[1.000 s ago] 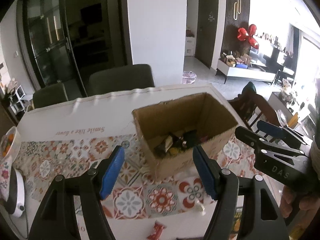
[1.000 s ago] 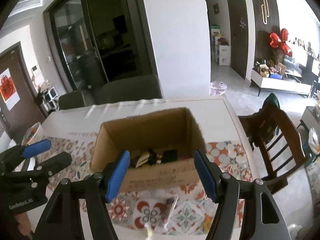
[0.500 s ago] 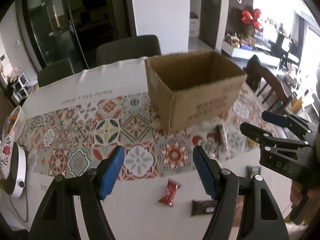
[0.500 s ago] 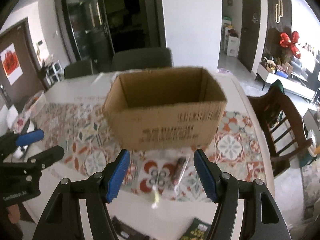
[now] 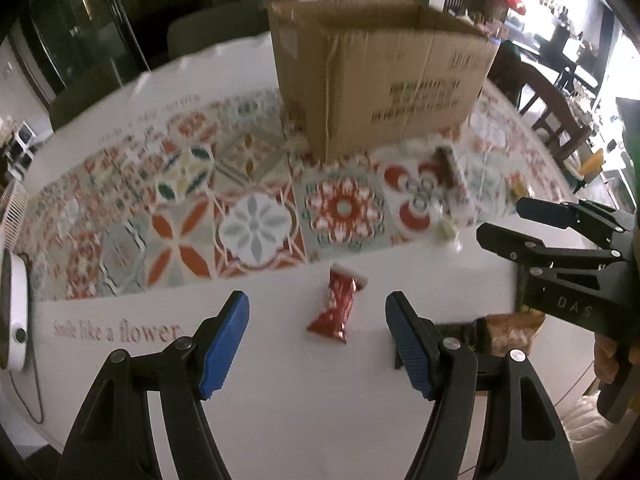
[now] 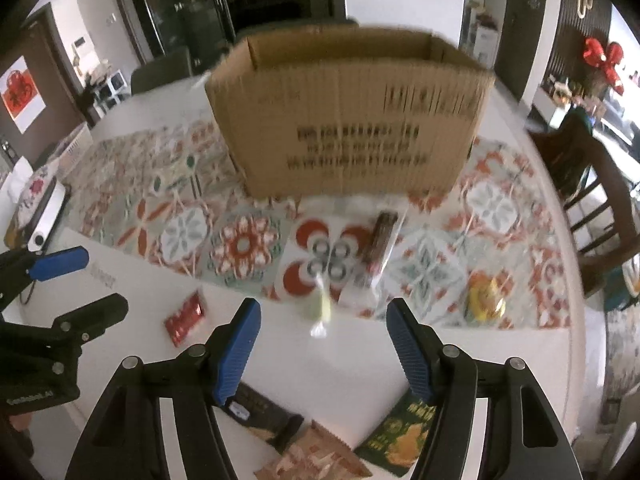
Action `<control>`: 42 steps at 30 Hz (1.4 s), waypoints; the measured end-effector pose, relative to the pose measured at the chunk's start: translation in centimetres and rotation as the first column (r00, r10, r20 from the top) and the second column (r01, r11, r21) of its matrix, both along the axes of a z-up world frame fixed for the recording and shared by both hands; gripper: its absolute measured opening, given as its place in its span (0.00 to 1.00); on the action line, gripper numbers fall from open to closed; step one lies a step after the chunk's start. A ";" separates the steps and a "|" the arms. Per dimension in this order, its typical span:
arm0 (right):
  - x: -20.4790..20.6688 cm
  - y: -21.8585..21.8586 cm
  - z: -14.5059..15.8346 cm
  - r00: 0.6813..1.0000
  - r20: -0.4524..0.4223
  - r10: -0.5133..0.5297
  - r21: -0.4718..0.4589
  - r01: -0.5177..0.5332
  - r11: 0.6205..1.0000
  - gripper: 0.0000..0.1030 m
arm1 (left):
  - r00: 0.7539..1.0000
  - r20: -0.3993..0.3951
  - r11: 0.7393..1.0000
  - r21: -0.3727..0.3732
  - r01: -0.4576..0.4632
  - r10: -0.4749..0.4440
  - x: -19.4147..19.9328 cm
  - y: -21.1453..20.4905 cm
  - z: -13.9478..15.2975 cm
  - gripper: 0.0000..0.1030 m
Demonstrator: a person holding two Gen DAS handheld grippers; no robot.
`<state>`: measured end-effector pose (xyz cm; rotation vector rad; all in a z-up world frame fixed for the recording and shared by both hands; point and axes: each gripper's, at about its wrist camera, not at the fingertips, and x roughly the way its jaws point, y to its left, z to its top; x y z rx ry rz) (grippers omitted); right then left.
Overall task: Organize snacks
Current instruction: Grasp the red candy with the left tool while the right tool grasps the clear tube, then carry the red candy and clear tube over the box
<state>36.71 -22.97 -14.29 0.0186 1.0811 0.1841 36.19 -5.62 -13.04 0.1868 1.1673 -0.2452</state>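
An open cardboard box [image 5: 380, 76] [image 6: 348, 116] stands on the patterned table runner. My left gripper [image 5: 318, 346] is open and empty, just above a red snack packet [image 5: 338, 306] that lies between its fingers; the packet also shows in the right wrist view [image 6: 185, 319]. My right gripper [image 6: 320, 346] is open and empty, above a pale green wrapped candy [image 6: 320, 308]. A dark snack bar in clear wrap [image 6: 380, 240] [image 5: 446, 166] lies in front of the box. A yellow packet [image 6: 484, 296], a dark bar [image 6: 264, 420], a brown packet [image 6: 316, 456] and a green packet [image 6: 404, 436] lie near the front edge.
A wooden chair [image 6: 592, 200] stands at the table's right side. A white device [image 5: 16, 300] with a cord lies at the left edge. Grey chairs [image 5: 224, 28] stand behind the table. My right gripper shows in the left wrist view [image 5: 560, 248].
Both grippers have pulled back from over the box and come down toward the table's front edge. The box's inside is now out of sight and the loose snacks are close below.
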 end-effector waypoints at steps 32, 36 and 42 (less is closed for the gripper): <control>3.8 1.3 -6.6 0.988 -0.151 0.046 0.027 -0.043 0.999 0.13 | 0.980 -0.198 0.998 -0.058 -0.005 -0.007 2.7 -0.3 -7.5 0.28; 3.6 1.3 -6.6 0.986 -0.156 0.059 0.051 -0.052 0.997 0.13 | 0.980 -0.198 0.997 -0.073 -0.008 -0.007 2.8 -0.7 -7.4 0.21; 2.8 1.5 -6.0 0.986 -0.151 0.075 0.077 -0.064 0.995 0.13 | 0.985 -0.170 0.994 -0.111 -0.022 0.003 3.1 -1.5 -6.1 0.21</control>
